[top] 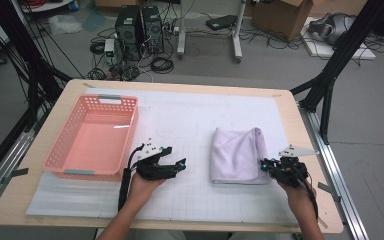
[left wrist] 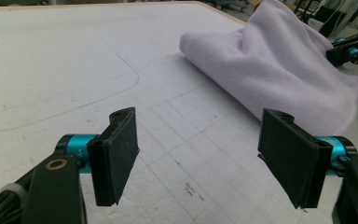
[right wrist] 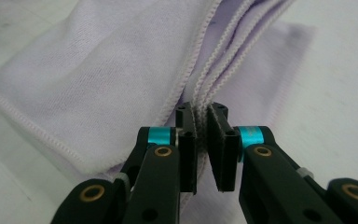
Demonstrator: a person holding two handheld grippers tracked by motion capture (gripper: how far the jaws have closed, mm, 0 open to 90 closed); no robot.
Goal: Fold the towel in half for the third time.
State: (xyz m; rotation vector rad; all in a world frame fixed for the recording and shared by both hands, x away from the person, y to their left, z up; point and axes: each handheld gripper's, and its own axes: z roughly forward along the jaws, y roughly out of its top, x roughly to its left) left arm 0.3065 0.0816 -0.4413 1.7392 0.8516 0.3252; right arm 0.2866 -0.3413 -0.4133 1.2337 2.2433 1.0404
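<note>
A folded lilac towel [top: 237,155] lies on the right half of the white gridded tabletop [top: 195,125], with computer towers and cables on the grey floor beyond. The right hand-held gripper [right wrist: 201,122] pinches the towel's stitched edges, while the left hand-held gripper [left wrist: 198,156] rests released, jaws wide, over bare mat. A pink basket [top: 65,150] sits at the left.

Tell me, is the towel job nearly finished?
Partly. The lilac towel already lies folded on the white mat. The right tongs pinch its stacked edges; the left tongs wait open over bare mat. The pink basket has nothing in it, so the towel may go there next.
</note>
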